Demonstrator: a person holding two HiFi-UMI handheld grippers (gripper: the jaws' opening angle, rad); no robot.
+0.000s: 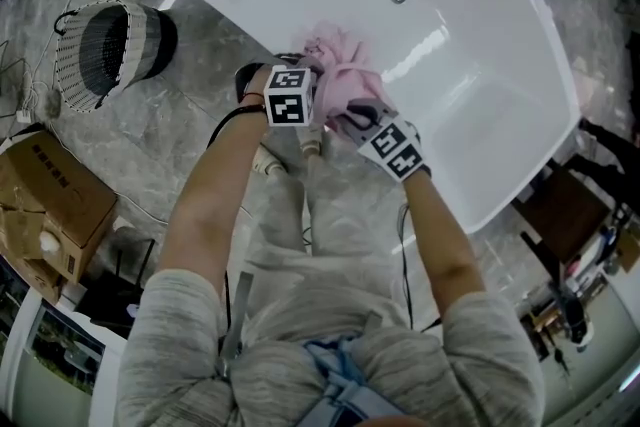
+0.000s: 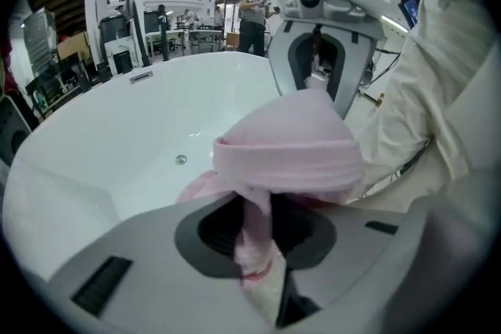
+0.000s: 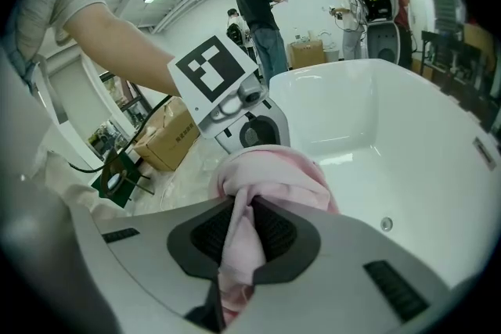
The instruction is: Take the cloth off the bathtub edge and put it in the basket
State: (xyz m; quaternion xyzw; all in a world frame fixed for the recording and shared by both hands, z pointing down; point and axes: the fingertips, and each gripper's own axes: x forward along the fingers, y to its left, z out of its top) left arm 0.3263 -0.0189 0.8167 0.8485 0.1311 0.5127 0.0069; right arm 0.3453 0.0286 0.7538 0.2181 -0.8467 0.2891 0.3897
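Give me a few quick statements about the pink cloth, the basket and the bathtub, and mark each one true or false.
1. The right claw is shut on the pink cloth. True.
2. The basket stands inside the bathtub. False: it is on the floor beside the tub.
3. The cloth is already in the basket. False: it is at the tub edge, in the claws.
4. The left claw has cloth between its jaws. True.

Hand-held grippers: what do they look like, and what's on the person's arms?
The left hand-held gripper and the right hand-held gripper are pale grey with dark ribbed pads. Each carries a white cube with black square markers. A black cable trails beside the left arm. The person wears short grey sleeves.
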